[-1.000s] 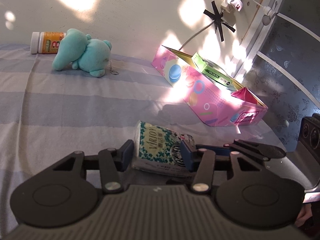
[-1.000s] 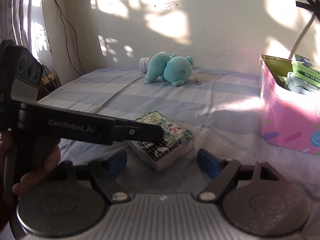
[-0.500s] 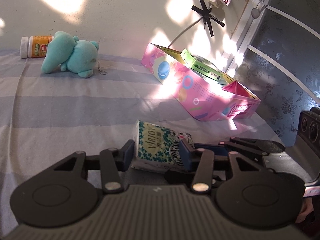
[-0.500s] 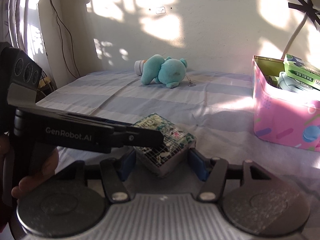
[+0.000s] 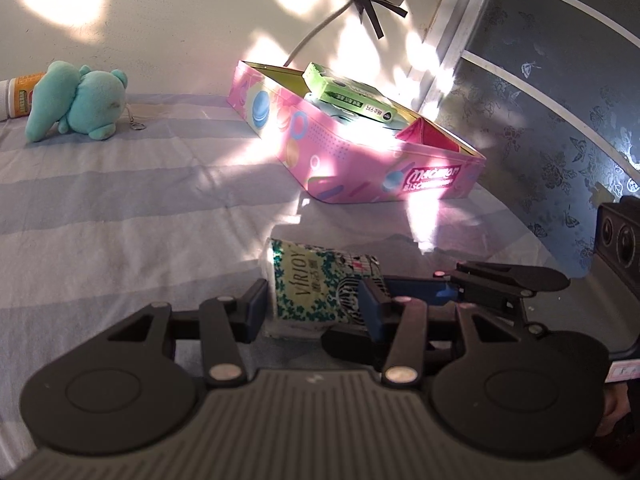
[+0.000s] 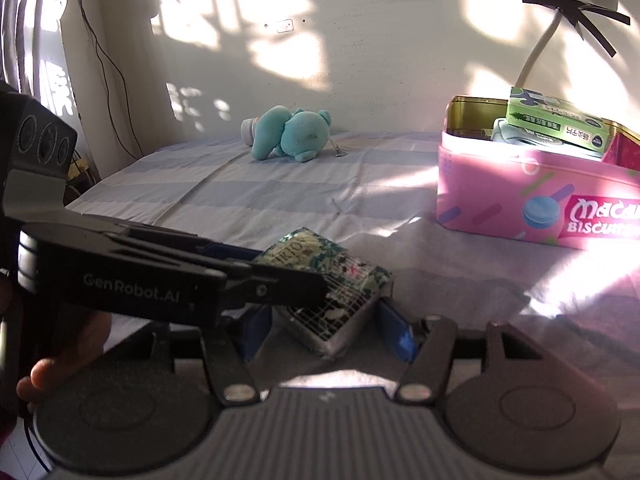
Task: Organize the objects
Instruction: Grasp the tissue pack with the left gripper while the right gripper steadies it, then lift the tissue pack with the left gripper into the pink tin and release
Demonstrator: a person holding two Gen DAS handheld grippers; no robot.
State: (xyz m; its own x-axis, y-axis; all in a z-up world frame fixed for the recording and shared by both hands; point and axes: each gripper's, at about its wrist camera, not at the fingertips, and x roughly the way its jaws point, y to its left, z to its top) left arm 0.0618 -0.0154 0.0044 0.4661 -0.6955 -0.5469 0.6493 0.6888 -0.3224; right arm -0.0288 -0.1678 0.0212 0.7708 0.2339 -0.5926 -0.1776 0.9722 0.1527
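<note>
A green-patterned tissue pack (image 5: 316, 284) lies on the striped sheet. My left gripper (image 5: 314, 306) is shut on its two sides. My right gripper (image 6: 328, 330) is shut on the same pack (image 6: 332, 280) from the other end, and the pack looks slightly raised and tilted. A pink biscuit tin (image 5: 360, 152) stands open to the right, holding a green box (image 5: 348, 94) and other items. In the right wrist view the tin (image 6: 520, 200) is at the far right.
A teal plush toy (image 5: 76, 100) lies near the wall with an orange-labelled bottle (image 5: 18, 94) behind it. The plush (image 6: 292, 134) is also in the right wrist view. A window frame (image 5: 540, 80) borders the bed on the right.
My right gripper has closed from open onto the tissue pack. Both grippers have moved nearer the pink tin, and the pack has tilted up a little.
</note>
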